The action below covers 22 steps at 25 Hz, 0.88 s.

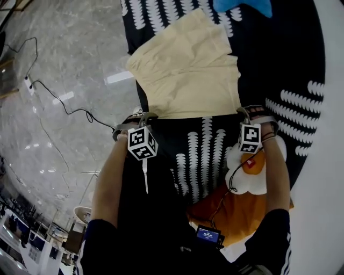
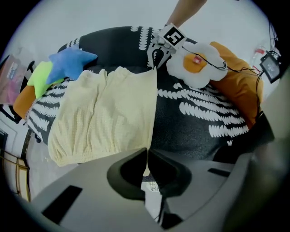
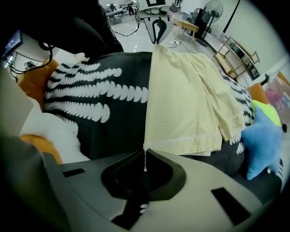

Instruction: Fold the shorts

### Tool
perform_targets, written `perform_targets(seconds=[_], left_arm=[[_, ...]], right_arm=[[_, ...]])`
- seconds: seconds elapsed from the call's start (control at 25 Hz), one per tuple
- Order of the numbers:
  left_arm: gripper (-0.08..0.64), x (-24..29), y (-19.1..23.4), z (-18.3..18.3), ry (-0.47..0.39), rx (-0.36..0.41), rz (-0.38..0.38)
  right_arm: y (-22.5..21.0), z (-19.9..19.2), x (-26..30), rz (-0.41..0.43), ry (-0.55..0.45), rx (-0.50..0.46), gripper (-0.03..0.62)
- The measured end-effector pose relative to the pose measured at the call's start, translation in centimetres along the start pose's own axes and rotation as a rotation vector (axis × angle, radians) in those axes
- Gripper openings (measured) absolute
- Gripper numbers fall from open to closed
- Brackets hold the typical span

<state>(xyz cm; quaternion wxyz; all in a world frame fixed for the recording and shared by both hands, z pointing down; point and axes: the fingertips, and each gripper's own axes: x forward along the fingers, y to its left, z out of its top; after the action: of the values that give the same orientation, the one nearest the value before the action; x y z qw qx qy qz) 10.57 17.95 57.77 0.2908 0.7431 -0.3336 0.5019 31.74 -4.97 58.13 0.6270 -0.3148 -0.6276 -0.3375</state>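
Note:
Pale yellow shorts (image 1: 188, 70) lie flat on a black bedspread with white leaf print (image 1: 285, 48). My left gripper (image 1: 141, 119) is shut on the near corner at the elastic waistband end, and a sliver of fabric shows between its closed jaws in the left gripper view (image 2: 146, 158). My right gripper (image 1: 251, 111) is shut on the near corner at the leg hem; the cloth runs down into its closed jaws in the right gripper view (image 3: 145, 163). The shorts' straight near edge (image 3: 152, 95) stretches between the two grippers. Each gripper view shows the shorts (image 2: 108, 118) spreading away from the jaws.
A blue star pillow (image 1: 242, 6) lies beyond the shorts, with a green pillow (image 2: 41, 77) beside it. A fried-egg pillow (image 1: 247, 174) and an orange cushion (image 1: 236, 212) sit under my right arm. A cable (image 1: 64, 105) crosses the marble floor to the left of the bed.

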Motion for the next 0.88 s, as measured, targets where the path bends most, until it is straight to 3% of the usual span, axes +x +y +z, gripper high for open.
perform_targets(seconds=[0.36,0.68,0.76,0.88], left_arm=[[0.014,-3.5,-6.5,1.0,0.006,0.001,-0.09],[0.014,-4.0,-12.5,-0.1,0.008,-0.026,-0.188],[0.014,-3.6,-13.2,-0.2,0.007,-0.056,-0.188],[0.014,-3.5,-12.7,0.4,-0.016,-0.163,-0.171]], right_arm=[[8.7,0.6,-4.9,0.122,0.002,0.075,0.021],[17.2,2.4,-6.7,0.284,-0.011,0.095,0.022],[18.0,2.4,-6.5,0.28,-0.009,0.095,0.022],[17.0,1.8,-6.8,0.258,0.003,0.153,0.023]])
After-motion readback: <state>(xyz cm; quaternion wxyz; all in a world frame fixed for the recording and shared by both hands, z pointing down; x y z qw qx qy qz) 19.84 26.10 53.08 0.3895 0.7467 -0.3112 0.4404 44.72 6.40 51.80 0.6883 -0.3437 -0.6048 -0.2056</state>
